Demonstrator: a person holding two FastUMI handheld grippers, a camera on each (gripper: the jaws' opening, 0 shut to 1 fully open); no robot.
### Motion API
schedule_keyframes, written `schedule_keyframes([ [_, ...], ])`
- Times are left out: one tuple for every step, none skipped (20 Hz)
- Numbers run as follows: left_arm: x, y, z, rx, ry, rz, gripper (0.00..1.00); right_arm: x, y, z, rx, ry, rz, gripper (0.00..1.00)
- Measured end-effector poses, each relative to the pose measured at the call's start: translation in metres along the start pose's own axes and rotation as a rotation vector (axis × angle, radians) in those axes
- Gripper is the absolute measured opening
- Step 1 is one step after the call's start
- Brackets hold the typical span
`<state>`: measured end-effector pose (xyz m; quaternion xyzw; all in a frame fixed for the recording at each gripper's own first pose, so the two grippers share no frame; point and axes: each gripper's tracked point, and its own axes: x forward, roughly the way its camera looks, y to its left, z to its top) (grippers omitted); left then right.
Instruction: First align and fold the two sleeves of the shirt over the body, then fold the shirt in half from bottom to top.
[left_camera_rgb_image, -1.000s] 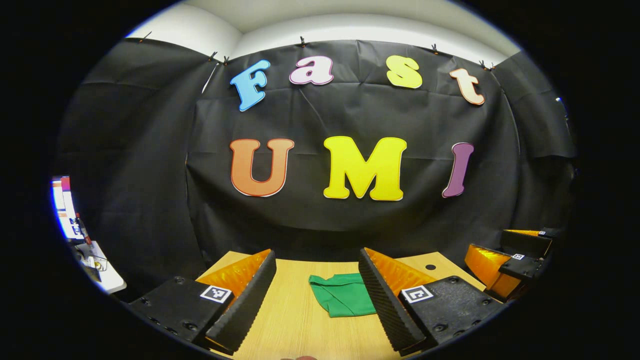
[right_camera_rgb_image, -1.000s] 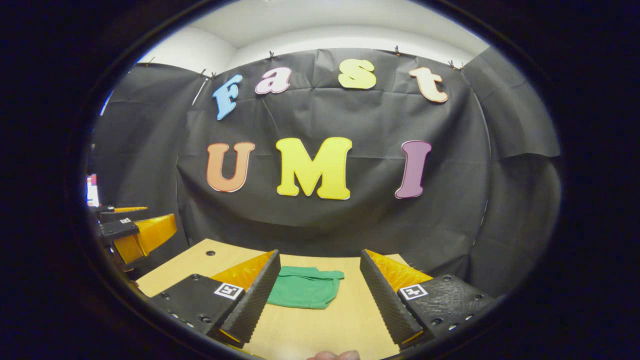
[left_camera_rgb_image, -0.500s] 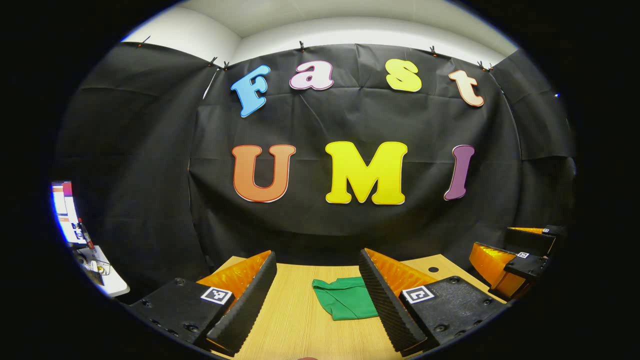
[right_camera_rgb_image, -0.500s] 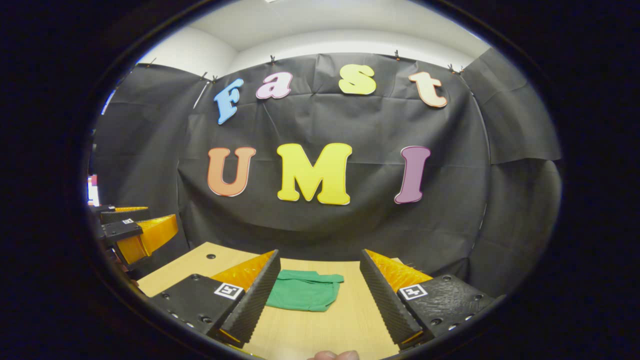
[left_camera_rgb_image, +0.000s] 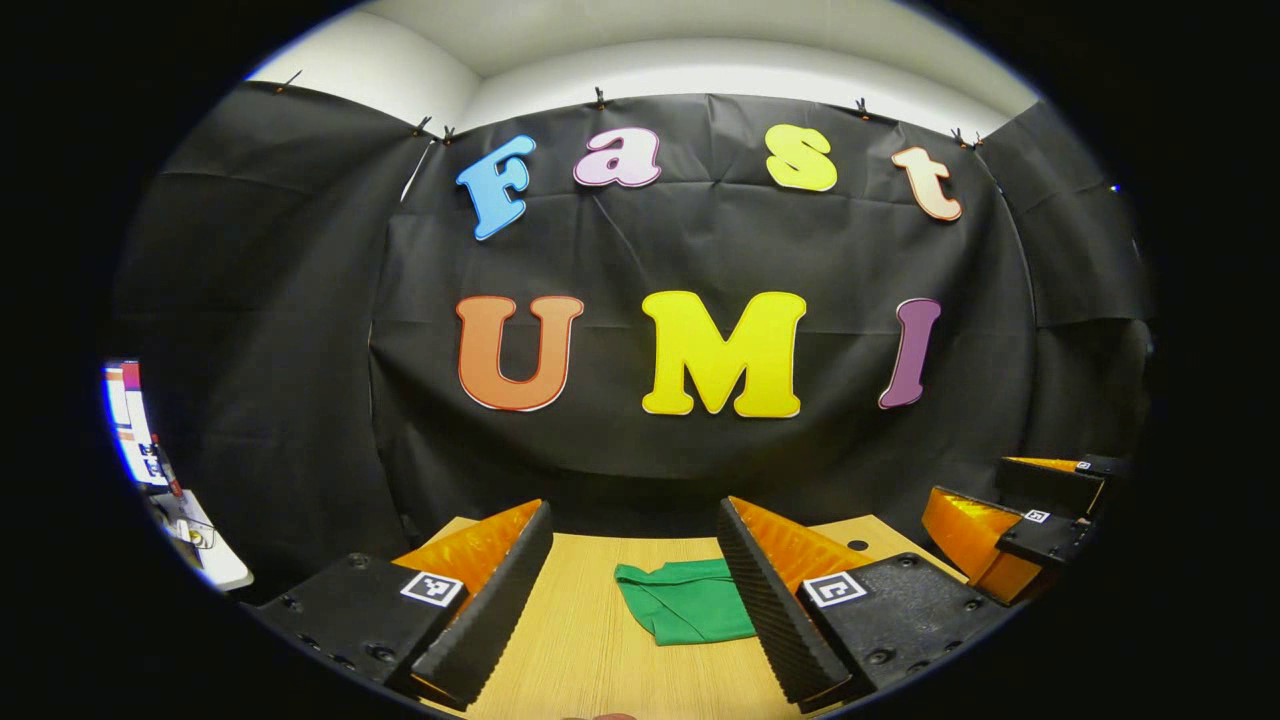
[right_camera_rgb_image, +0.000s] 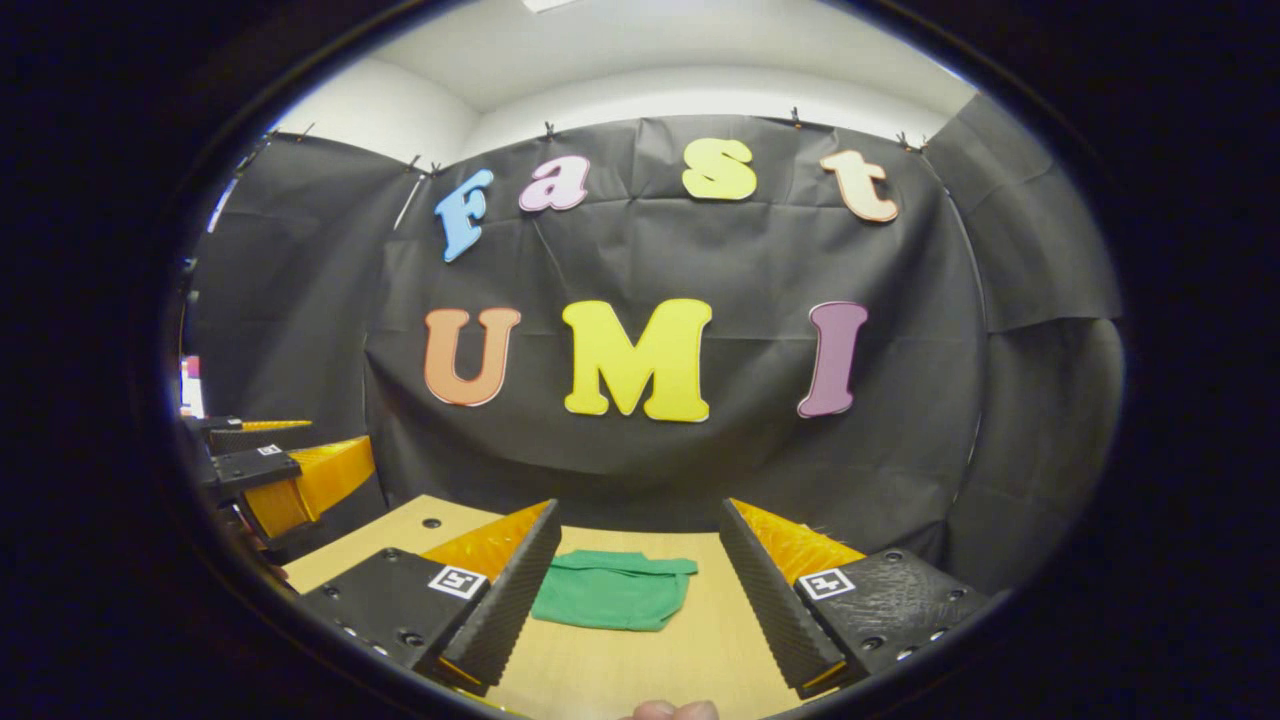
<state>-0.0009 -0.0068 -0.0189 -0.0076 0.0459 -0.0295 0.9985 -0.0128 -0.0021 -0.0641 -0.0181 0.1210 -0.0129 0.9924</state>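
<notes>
I hold both tools, left tool (left_camera_rgb_image: 632, 590) and right tool (right_camera_rgb_image: 638, 590), spread apart and empty above the bench (right_camera_rgb_image: 700, 660). The shirt (right_camera_rgb_image: 612, 603) lies ahead, already compact; I'd judge it folded, so keep clear.

1. On my left gripper (left_camera_rgb_image: 633, 503) I'm seeing square coded markers (left_camera_rgb_image: 432, 588), one per finger: patterns only, no words.
2. My right gripper (right_camera_rgb_image: 640, 504) carries the same coded markers (right_camera_rgb_image: 457, 582).
3. I can read no text or numbers on them.
</notes>
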Motion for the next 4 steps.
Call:
schedule_keyframes([
  [-0.0008, 0.0013, 0.0011, -0.002, -0.004, 0.002, 1.00, 0.0003, 0.0020, 0.0012, 0.003, -0.004, 0.005, 0.97],
  [-0.0006, 0.0018, 0.0021, -0.005, -0.004, 0.003, 1.00, 0.0010, 0.0041, 0.0021, 0.006, -0.006, 0.010, 0.97],
  [-0.0005, 0.0021, 0.0014, -0.004, -0.005, 0.004, 1.00, 0.0013, 0.0047, 0.0018, 0.006, -0.006, 0.013, 0.97],
  [-0.0004, 0.0030, 0.0020, -0.001, -0.006, 0.006, 1.00, 0.0036, 0.0042, 0.0022, 0.007, -0.006, 0.015, 0.96],
])
